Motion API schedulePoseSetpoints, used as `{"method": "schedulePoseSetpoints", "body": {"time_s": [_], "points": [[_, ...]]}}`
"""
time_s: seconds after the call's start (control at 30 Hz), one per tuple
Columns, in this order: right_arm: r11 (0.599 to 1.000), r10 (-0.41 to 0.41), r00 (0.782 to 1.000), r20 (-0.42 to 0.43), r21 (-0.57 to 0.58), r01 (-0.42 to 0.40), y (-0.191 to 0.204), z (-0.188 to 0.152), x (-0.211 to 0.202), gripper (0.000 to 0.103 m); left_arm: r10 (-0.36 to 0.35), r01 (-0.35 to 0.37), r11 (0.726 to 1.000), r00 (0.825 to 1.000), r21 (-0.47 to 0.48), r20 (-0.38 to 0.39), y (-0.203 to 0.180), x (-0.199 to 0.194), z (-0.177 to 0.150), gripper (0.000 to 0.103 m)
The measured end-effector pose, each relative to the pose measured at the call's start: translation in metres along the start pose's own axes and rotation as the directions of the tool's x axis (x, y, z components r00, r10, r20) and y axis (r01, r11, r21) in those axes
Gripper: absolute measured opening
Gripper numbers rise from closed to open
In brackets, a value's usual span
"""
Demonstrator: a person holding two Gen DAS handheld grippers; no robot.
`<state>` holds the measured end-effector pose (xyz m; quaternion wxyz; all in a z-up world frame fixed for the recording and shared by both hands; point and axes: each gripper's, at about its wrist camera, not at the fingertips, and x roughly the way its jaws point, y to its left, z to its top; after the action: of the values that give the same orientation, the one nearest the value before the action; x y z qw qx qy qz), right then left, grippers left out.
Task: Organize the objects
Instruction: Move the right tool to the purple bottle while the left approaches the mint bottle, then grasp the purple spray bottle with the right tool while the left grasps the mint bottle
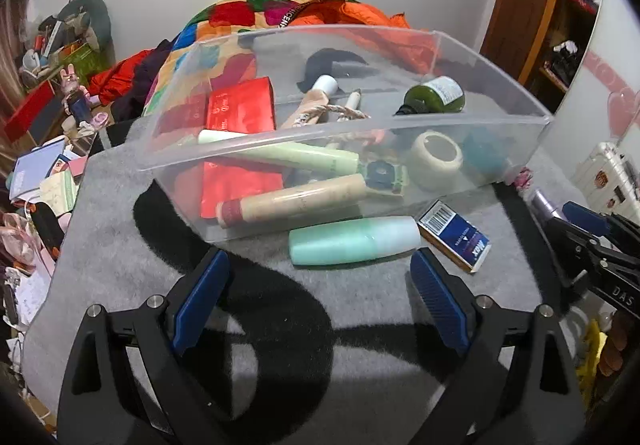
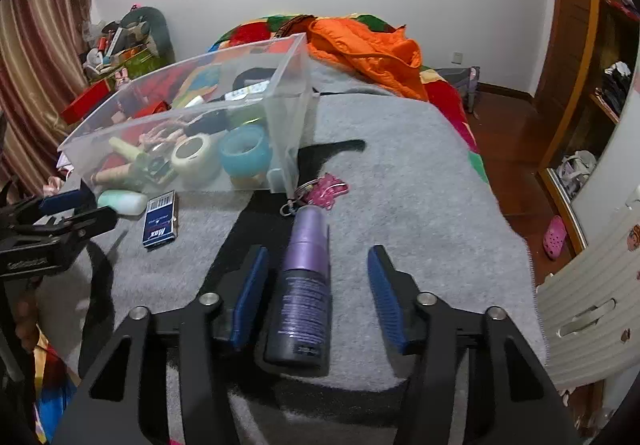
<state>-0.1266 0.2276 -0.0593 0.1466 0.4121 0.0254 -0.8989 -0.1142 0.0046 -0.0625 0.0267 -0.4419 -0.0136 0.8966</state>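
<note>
Clear plastic storage bin (image 1: 440,45) sits on your grey felt blanket (image 1: 120,245), which covers the bed, and your left camera looks straight through its long side, where you can read a flat red packet (image 1: 240,105), a dark green bottle on its side (image 1: 436,97), a pale green tube (image 1: 288,157), a beige tube with a red cap (image 1: 292,201) and a white roll of tape (image 1: 438,161). Your right camera sees the same bin (image 2: 288,93) from its short end, and only there does a teal roll of tape (image 2: 246,153) beside the white roll (image 2: 192,155) show plainly. Just outside the bin's near wall lie a mint green bottle (image 1: 352,241) and a small blue box with a barcode (image 1: 454,235); your right view shows them too, smaller (image 2: 122,202) (image 2: 160,219). Only your right view shows the purple spray bottle with a dark base (image 2: 302,285) whole, lying between the pads of your right gripper (image 2: 318,297), its cap pointing at a pink keyring charm (image 2: 324,187) by the bin's corner. Those jaws stand apart: the left pad (image 2: 250,297) is close to the bottle's side, though you cannot tell if it touches, and the right pad is clear of it. Your left gripper (image 1: 320,301) hangs with its jaws wide apart over bare blanket, just short of the mint bottle, holding nothing. Each camera catches the other gripper at its edge.
</note>
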Motion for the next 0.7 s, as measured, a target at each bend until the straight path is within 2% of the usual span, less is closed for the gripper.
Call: {"method": "schedulePoseSetpoints", "body": {"time_s": [0.2, 0.37, 0.43, 0.47, 0.53, 0.7], "points": [[0.999, -0.006, 1.000, -0.011, -0.039, 0.005, 0.010, -0.005, 0.005, 0.024, -0.005, 0.005, 1.000, 1.000, 0.009, -0.012, -0.007, 0.009, 0.003, 0.093], [1.000, -0.003, 1.000, 0.006, -0.030, 0.003, 0.013, -0.011, 0.000, 0.023, -0.018, 0.018, 1.000, 1.000, -0.008, -0.024, -0.009, 0.019, 0.010, 0.093], [1.000, 0.003, 1.000, 0.007, -0.023, -0.003, 0.013, -0.013, -0.002, 0.023, -0.027, 0.026, 1.000, 0.999, -0.008, -0.021, -0.011, 0.020, 0.011, 0.086], [1.000, 0.008, 1.000, 0.008, -0.019, -0.008, 0.013, -0.013, -0.003, 0.023, -0.033, 0.033, 0.999, 0.999, -0.003, -0.020, -0.011, 0.020, 0.011, 0.078], [1.000, 0.018, 1.000, 0.011, -0.014, -0.018, 0.013, -0.013, -0.005, 0.023, -0.034, 0.034, 0.999, 0.999, 0.005, -0.010, -0.012, 0.018, 0.009, 0.073], [0.999, 0.035, 0.999, 0.027, -0.013, -0.034, 0.017, -0.009, -0.012, 0.023, -0.052, 0.052, 0.999, 0.999, 0.008, -0.002, -0.011, 0.011, 0.004, 0.073]]}}
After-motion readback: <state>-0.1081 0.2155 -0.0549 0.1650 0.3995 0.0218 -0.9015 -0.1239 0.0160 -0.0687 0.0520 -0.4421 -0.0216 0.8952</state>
